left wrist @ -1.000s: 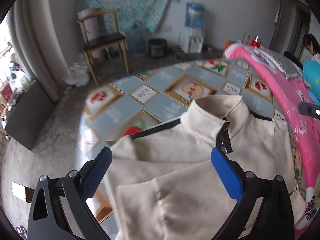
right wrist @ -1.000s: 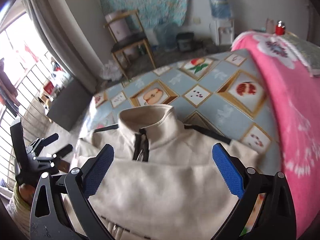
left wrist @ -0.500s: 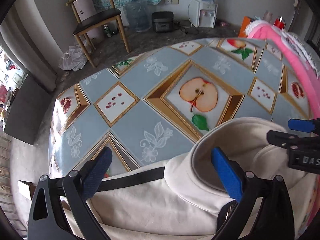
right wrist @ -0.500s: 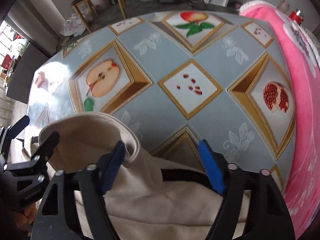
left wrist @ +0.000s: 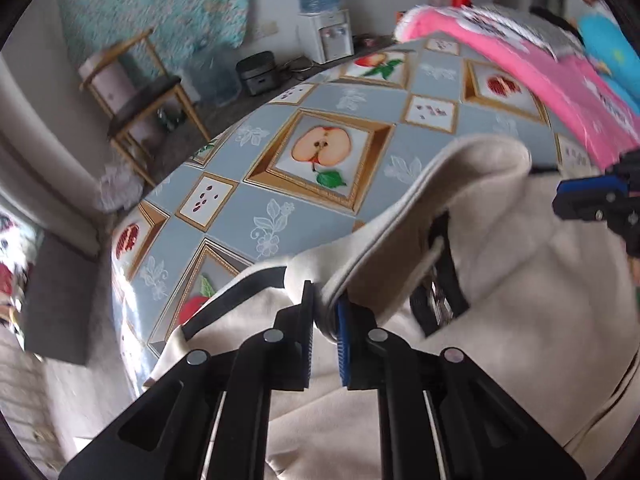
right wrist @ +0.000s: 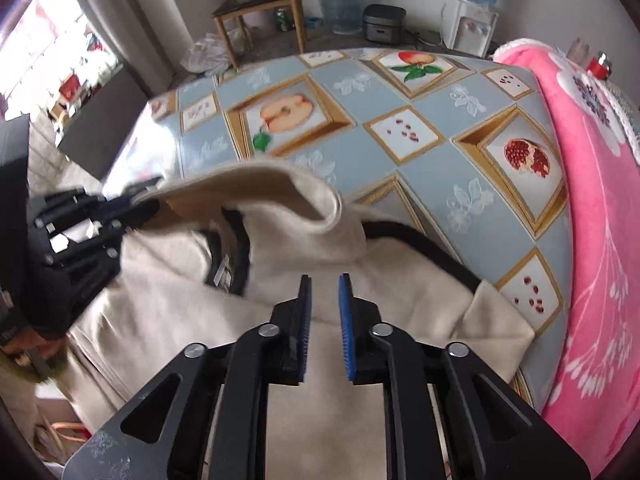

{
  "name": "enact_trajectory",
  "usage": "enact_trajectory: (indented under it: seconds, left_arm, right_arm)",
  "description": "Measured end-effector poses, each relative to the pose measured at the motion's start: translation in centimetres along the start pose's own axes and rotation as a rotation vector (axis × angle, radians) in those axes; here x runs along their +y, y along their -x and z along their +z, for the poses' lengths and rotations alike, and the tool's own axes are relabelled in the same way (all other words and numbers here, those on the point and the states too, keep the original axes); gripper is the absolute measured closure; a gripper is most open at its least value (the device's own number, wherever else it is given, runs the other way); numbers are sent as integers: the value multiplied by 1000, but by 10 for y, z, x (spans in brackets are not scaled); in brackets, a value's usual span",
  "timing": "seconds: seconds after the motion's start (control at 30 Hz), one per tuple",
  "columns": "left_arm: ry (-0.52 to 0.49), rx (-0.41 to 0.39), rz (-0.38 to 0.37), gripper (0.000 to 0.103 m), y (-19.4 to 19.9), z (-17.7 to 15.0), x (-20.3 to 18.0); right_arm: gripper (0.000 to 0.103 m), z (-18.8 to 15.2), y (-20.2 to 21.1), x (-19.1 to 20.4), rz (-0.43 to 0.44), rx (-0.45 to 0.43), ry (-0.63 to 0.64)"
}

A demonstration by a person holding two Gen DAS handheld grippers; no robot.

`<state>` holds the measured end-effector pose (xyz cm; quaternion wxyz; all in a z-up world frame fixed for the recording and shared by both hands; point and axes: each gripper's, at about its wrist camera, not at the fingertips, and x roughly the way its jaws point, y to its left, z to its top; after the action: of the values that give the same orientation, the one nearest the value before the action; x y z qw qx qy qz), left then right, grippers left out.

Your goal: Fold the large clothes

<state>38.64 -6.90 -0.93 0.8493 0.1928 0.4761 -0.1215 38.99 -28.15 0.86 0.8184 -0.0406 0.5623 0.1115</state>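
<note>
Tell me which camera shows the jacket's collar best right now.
The left wrist view: the collar stands up mid-frame, its edge pinched in the left claw, zipper visible inside. In the right wrist view the collar is blurred and flatter, one end hidden behind the left claw.

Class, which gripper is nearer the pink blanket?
Right. The right gripper, jaws just closed on the shoulder of the cream jacket, sits beside the pink blanket. The left gripper, also just closed, pinches the collar's far side, farther away.
</note>
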Motion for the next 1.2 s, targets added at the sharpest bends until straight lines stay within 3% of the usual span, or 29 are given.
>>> enact_trajectory:
  seconds: [0.07, 0.13, 0.17, 0.2, 0.23, 0.3, 0.4, 0.6, 0.8, 0.97, 1.2]
  left_arm:
    - [-17, 18, 10, 94, -7, -9, -4]
    - [-8, 29, 7, 94, -12, -13, -4]
    - [-3, 28, 7, 94, -12, -14, -2]
    - [2, 24, 5, 94, -11, -13, -1]
    - [10, 19, 4, 94, -10, -12, 0]
    - [29, 16, 1, 94, -9, -6, 4]
    - [69, 21, -10, 95, -13, 4, 11]
    - [164, 59, -60, 95, -29, 25, 26]
    - [174, 66, -68, 95, -35, 34, 29]
    - [184, 70, -79, 95, -37, 35, 32]
    - [190, 73, -84, 95, -38, 37, 33]
  right_arm:
    - [94, -8, -8, 4, -27, 14, 9]
    - [89, -9, -7, 0, 2, -3, -13]
    - [82, -6, -1, -5, 19, -30, -42]
    - [66, -2, 4, -9, 26, -55, -64]
    - [58, 1, 11, -11, 46, -88, -77]
    - [58, 10, 28, -11, 127, -168, -77]
    - [58, 21, 38, 0, 233, -211, -42]
    - [63, 54, -2, 16, 237, -125, -31]
    - [64, 87, -39, 15, 235, -36, -71]
    - [63, 96, -63, 22, 233, 91, -67]
    - [63, 103, -79, 35, 200, 176, -46]
